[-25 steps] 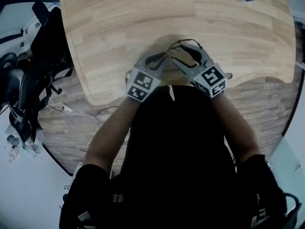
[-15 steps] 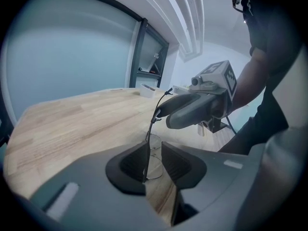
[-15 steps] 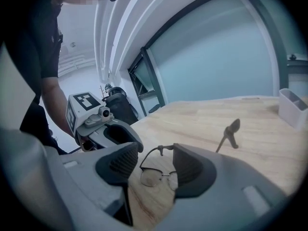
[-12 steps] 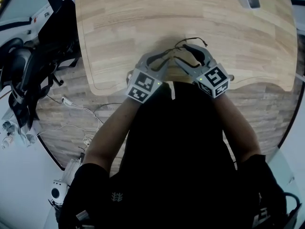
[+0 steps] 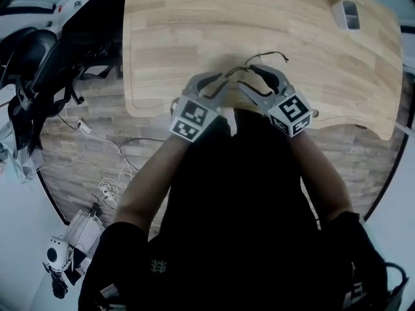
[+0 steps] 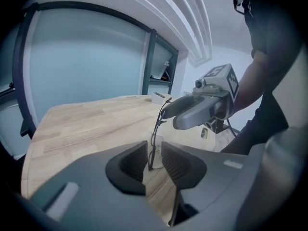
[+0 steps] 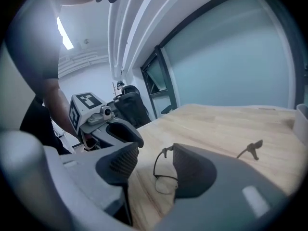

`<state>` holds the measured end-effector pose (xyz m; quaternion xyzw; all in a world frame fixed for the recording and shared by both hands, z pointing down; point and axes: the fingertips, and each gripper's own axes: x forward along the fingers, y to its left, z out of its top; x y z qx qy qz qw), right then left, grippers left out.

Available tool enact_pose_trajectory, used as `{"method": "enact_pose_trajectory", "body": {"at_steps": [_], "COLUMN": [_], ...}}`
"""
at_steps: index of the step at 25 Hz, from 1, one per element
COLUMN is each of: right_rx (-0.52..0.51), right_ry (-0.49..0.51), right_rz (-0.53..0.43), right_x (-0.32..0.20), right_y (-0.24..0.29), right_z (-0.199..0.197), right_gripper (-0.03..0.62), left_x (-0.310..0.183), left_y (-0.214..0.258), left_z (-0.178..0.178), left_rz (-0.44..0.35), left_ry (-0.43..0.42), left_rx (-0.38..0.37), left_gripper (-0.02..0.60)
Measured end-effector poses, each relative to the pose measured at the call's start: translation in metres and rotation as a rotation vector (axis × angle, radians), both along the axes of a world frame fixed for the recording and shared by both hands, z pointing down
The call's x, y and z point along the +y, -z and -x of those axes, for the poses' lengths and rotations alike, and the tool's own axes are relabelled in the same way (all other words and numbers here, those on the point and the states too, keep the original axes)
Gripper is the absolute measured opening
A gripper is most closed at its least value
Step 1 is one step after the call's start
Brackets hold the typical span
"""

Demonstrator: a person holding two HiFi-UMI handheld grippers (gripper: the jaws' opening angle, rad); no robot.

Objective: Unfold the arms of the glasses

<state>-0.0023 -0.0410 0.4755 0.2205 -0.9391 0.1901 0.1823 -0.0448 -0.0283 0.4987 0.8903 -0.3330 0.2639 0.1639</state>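
Risks first. The glasses (image 7: 164,177) are thin wire and look to be up off the table (image 5: 194,31). As far as I can judge, only the left gripper (image 6: 154,146) carries them. Its jaws have just been opening, so the hold looks light. A sideways push on an arm could twist the rim out of the pads (image 6: 176,161) and drop the pair onto the wood. The opposite risk is too firm a squeeze, which would land on a lens or bend the rim. At the hinge, forcing an arm past its stop or levering it off-axis would kink it.

Where things sit. The front of the glasses stands edge-on in the left gripper's narrow gap, with the ribbed pads closed against it on either side. Right gripper (image 7: 153,149) — jaws well apart, gripping nothing. A hinge and a lens show in its gap, close to one finger. An arm runs behind that finger, with the arm tip (image 7: 253,147) sticking out beyond. Both grippers meet over the table's near edge. Whether both arms are fully out — cannot tell.
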Motion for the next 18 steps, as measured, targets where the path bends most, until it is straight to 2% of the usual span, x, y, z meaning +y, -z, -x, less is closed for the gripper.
{"method": "enact_pose_trajectory", "body": {"at_steps": [7, 18], "right_rx": [0.009, 0.013], "right_ry": [0.040, 0.086], "right_rz": [-0.023, -0.055], "right_x": [0.022, 0.057], "right_y": [0.010, 0.023], "right_z": [0.016, 0.050], "right_gripper": [0.219, 0.219], "left_x": [0.022, 0.058], "left_y": [0.009, 0.014], "left_z": [0.024, 0.055], "left_rz": [-0.021, -0.030], "left_ry": [0.054, 0.094], "left_rx": [0.006, -0.001], "left_gripper": [0.097, 0.098]}}
